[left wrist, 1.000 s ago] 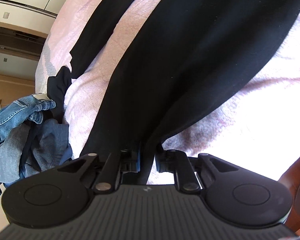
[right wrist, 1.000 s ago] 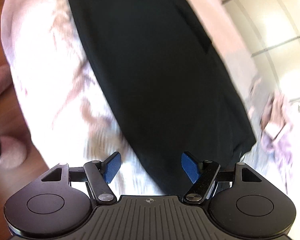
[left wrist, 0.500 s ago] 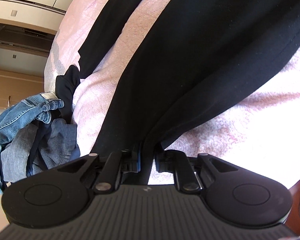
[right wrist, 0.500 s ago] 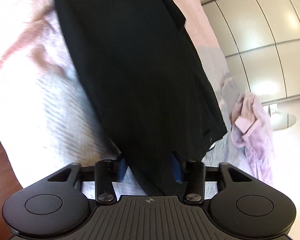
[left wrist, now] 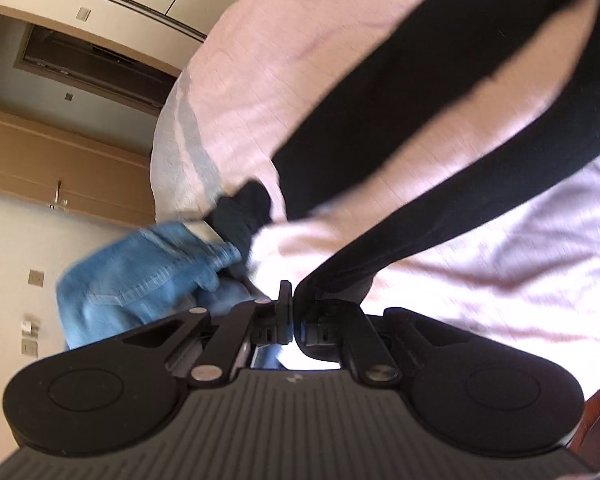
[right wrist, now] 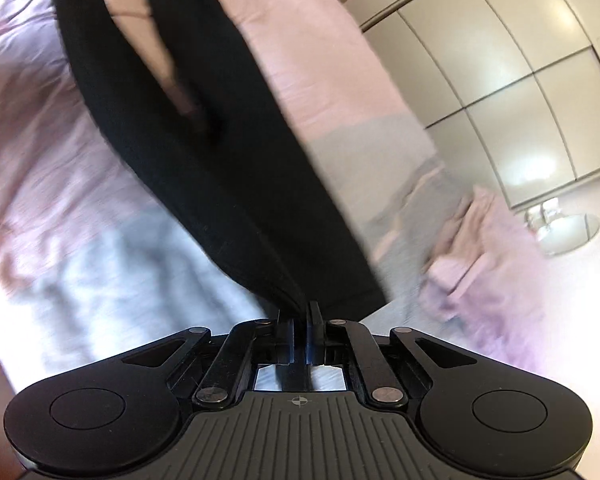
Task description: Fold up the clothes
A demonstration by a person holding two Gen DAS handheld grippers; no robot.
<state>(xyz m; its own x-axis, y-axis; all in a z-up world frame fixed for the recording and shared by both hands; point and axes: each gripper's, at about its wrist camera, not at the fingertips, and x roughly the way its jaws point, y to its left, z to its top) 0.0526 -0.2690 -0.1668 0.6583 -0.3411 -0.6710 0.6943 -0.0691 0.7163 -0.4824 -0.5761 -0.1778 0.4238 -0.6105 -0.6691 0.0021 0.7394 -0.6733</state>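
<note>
Where the pink bed (left wrist: 500,280) fills both views, a black garment (left wrist: 440,128) stretches across it in long bands. Beside the bed's edge in the left view lies a heap of blue jeans (left wrist: 148,272), with a small dark bundle (left wrist: 242,212) touching it between the jeans and the garment. In the right view a crumpled pink cloth (right wrist: 480,256) lies near the bed's grey edge, with pale cupboard doors (right wrist: 500,80) beyond. The left tool (left wrist: 294,300) is pressed together, pinching an end of the garment, which runs away from it up to the right. The right tool (right wrist: 300,312) has just been closing and now pinches another edge; from there the cloth runs up to the left. Both views are blurred.
</note>
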